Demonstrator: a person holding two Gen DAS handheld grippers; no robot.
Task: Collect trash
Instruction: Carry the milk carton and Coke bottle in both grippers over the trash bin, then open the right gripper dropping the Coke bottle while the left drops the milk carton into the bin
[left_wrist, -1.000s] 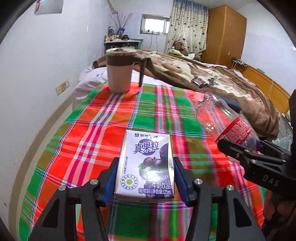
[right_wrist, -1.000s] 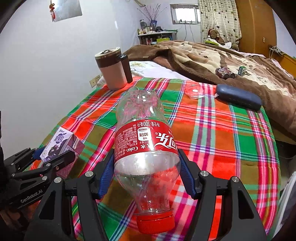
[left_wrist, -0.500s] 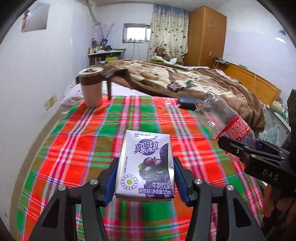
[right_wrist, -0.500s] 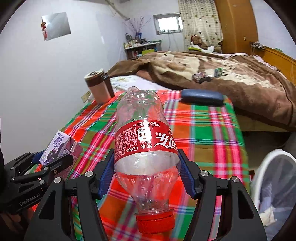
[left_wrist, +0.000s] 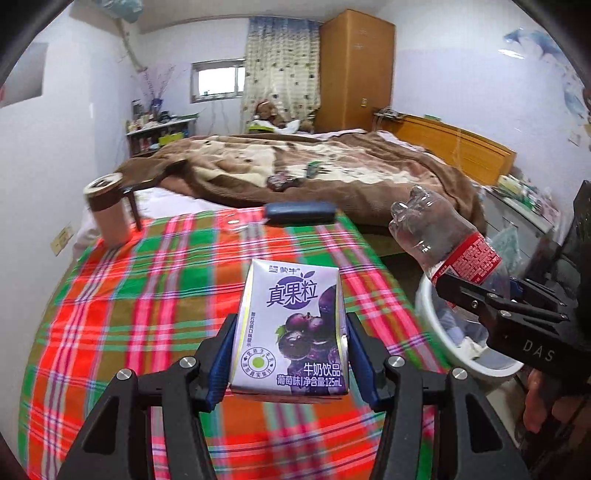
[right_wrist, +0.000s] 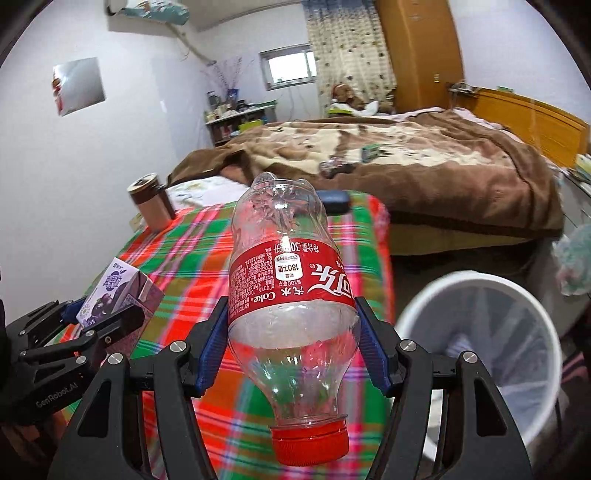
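Bottle (right_wrist: 291, 295) gripped, carton (left_wrist: 291, 328) gripped, bin (right_wrist: 480, 354) near

The purple milk carton (left_wrist: 291, 328) says 真果粒 in big letters, with 牛奶饮品 and 125mL near its bottom edge. The bottle (right_wrist: 291, 295) has a red label that reads Coke, 汽水 and 180, all upside down. The right gripper (left_wrist: 517, 325) says DAS. The left gripper (right_wrist: 85, 325) says GenRobot.AI.

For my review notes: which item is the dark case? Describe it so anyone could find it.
Start at the plaid table; go to its far edge by the bed. The case lies flat there: long, dark blue, unlike the upright mug.
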